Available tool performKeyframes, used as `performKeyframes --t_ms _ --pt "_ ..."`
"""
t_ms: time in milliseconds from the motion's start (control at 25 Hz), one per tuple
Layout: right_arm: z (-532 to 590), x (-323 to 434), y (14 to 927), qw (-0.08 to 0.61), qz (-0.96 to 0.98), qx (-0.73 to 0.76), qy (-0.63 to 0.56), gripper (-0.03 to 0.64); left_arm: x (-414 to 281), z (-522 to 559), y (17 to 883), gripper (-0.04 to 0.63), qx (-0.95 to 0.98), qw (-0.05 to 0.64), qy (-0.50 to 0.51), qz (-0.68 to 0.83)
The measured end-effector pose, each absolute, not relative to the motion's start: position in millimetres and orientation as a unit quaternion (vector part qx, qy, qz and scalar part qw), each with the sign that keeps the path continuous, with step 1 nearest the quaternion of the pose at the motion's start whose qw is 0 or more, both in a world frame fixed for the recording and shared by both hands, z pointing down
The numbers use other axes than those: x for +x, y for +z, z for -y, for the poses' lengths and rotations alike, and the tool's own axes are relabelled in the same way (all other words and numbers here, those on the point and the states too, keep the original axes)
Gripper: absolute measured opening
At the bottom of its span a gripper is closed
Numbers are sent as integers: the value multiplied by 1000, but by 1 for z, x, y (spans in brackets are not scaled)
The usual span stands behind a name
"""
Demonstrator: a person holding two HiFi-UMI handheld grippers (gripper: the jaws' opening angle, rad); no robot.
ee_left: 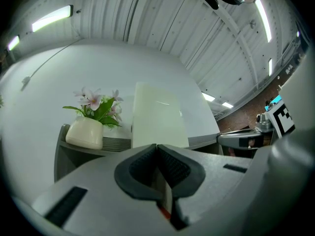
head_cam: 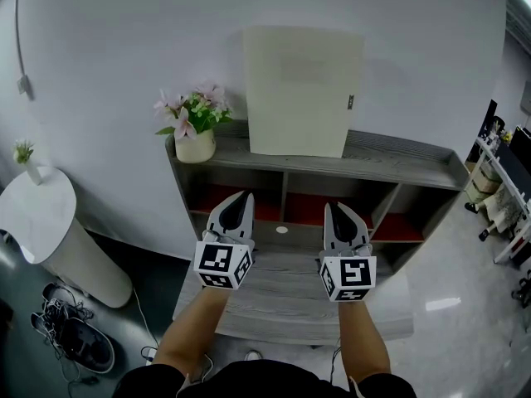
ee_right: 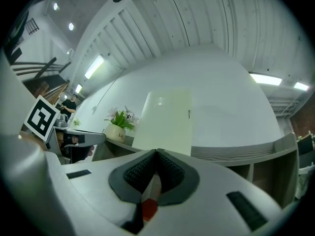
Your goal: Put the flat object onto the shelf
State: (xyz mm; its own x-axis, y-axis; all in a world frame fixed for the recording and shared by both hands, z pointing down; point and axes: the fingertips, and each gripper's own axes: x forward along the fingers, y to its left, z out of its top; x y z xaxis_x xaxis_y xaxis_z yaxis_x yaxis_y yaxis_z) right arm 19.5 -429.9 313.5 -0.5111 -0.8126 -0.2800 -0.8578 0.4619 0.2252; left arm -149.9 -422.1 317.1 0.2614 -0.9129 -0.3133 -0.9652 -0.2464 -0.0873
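Head view: flat object [head_cam: 303, 89] stands upright on top of the shelf [head_cam: 406, 162], upper centre of frame, against the wall, near the flower pot [head_cam: 195, 145]. Left tongs [head_cam: 241, 197] and right tongs [head_cam: 338, 209] hover lower centre, over the desk [head_cam: 286, 301].
Left gripper view: I read the tongs closed, nothing gripped.
Right gripper view: closed as well, nothing gripped.

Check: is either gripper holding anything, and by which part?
Nothing is held. The left gripper and right gripper are shut, empty; the cream flat panel stands on the shelf.

light: bright, ceiling strips [ee_left: 51, 18] | edges: fisheye-bent, dark corners | focus: sharp
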Motion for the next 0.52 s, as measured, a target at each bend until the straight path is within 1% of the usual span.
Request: performKeyframes --t_ms 280,520 --pt "429 20 328 70 -856 -492 145 25 -148 422 325 8 -784 124 101 -600" --pt "424 18 327 69 -851 -496 156 25 -152 420 332 8 -783 118 89 -604"
